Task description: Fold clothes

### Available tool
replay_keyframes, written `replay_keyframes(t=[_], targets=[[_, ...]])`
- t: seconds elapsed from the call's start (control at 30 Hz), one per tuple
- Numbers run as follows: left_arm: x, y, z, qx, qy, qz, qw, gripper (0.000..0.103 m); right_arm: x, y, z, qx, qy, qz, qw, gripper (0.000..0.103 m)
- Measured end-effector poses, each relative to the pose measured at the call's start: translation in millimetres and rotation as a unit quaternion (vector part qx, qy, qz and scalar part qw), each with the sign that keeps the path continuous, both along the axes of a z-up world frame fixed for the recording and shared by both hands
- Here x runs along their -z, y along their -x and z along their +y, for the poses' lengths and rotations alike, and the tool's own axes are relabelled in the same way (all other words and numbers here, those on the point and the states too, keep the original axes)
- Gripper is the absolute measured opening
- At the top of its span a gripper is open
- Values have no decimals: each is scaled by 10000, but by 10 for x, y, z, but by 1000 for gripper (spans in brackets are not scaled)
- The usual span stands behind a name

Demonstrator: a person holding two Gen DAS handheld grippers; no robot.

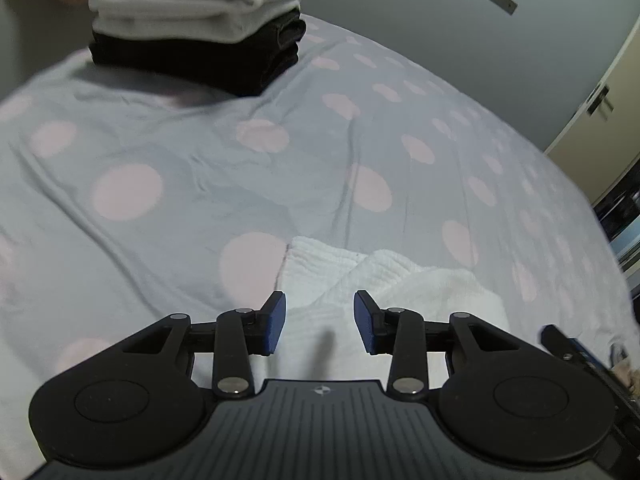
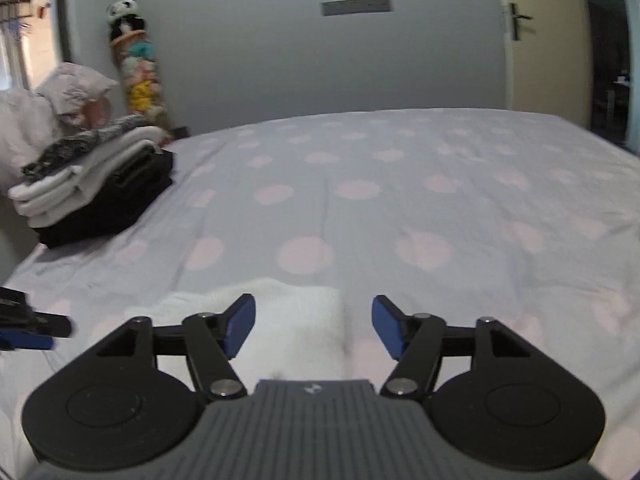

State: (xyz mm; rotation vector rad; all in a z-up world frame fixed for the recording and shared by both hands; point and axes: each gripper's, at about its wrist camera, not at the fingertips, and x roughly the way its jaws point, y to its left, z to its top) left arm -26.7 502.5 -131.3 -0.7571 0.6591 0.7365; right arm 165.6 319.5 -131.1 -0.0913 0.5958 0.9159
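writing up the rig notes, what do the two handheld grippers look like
Both match. The left gripper and right gripper each have a grey ribbed body with a small round emblem, two round black discs at the sides, black linkage arms with silver pivot pins, and blue pads on the fingertips. No cables or sleeves show.

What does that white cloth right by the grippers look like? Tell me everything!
The white cloth is a soft, ribbed-looking fabric, like a towel or knit. It lies on the dotted bedsheet, partly folded: in the left view one flap overlaps another with a rumpled edge; in the right view it looks flatter, with a straight right edge. Both open grippers, left and right, hang just over it, and neither grips it. The nearer part is hidden behind them.
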Motion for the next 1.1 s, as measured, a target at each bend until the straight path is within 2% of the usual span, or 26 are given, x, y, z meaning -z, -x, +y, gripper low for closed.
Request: replay_keyframes(t=[0.2,0.3,0.5,0.57,0.67,0.73,0.83,0.93,0.97,1.1], targets=[[267,127,276,-276,175,-149,9994,43,348,-150,199,6,223,-15,9997,71],[357,138,382,-324,315,-335,9984,42,437,-261,248,-34,334,222,9992,72],[388,-12,345,106,82,-324,9994,41,557,-376,273,-122,215,547,9982,73],[380,-101,277,240,-155,-338,9990,41,576,-388,273,-136,188,631,9977,73],[377,-310,172,657,-444,-209,9966,41,574,-389,267,-104,118,679,9976,73],[405,-387,139,813,-506,-87,9954,41,579,-391,264,-106,83,690,9975,73],[463,-452,115,928,-541,108,9942,33,588,-395,257,-106,43,734,9972,73],[504,-505,86,1054,-575,238,9925,11,594,-404,258,-104,32,780,9969,73],[471,-492,66,1127,-584,111,9918,6,593,-403,261,-110,28,788,9968,73],[306,-441,-89,1591,-703,-525,9834,4,597,-408,262,-113,53,796,9967,73]])
